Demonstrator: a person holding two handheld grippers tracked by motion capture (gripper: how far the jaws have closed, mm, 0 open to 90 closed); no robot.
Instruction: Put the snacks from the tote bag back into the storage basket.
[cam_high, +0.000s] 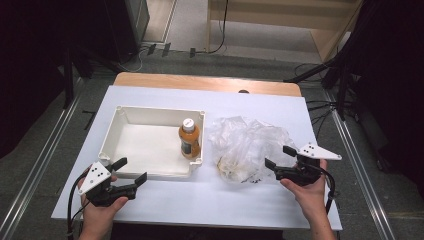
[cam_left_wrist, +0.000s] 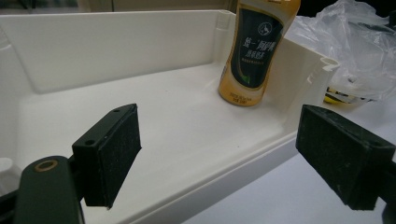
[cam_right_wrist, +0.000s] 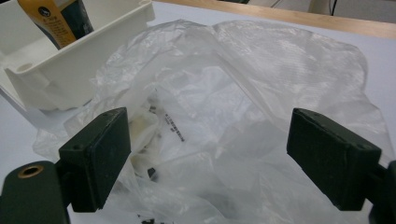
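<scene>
Left tongs (cam_high: 132, 172): sitting in the person's left hand (cam_high: 102, 207) at the near left of the desk (cam_high: 210, 200), jaws standing spread with nothing between them; in the left gripper view the jaws are straddling the near rim of the white bin, one over its floor, one outside over the desk.
Right tongs (cam_high: 280, 156): sitting in the person's right hand (cam_high: 310, 192) at the near right, jaws standing spread and pinching nothing, pointing left at the plastic bag from just beside its right edge; in the right gripper view the bag is lying ahead of the open jaws and behind the gap.
Plastic bag (cam_high: 247, 145): clear and crumpled, lying on the desk just to the right of the bin, between the bin and the right tongs; pale contents with some yellow are showing through its lower left part; what they are cannot be told.
White bin (cam_high: 150, 116): open-topped rectangular tub, resting on the left half of the desk, its near edge just ahead of the left tongs.
Bottle (cam_high: 189, 142): orange, white cap, dark label, standing upright inside the bin against its right wall, near the front right corner.
Desk: covered by a white sheet, with a strip of bare wood showing along the far edge.
</scene>
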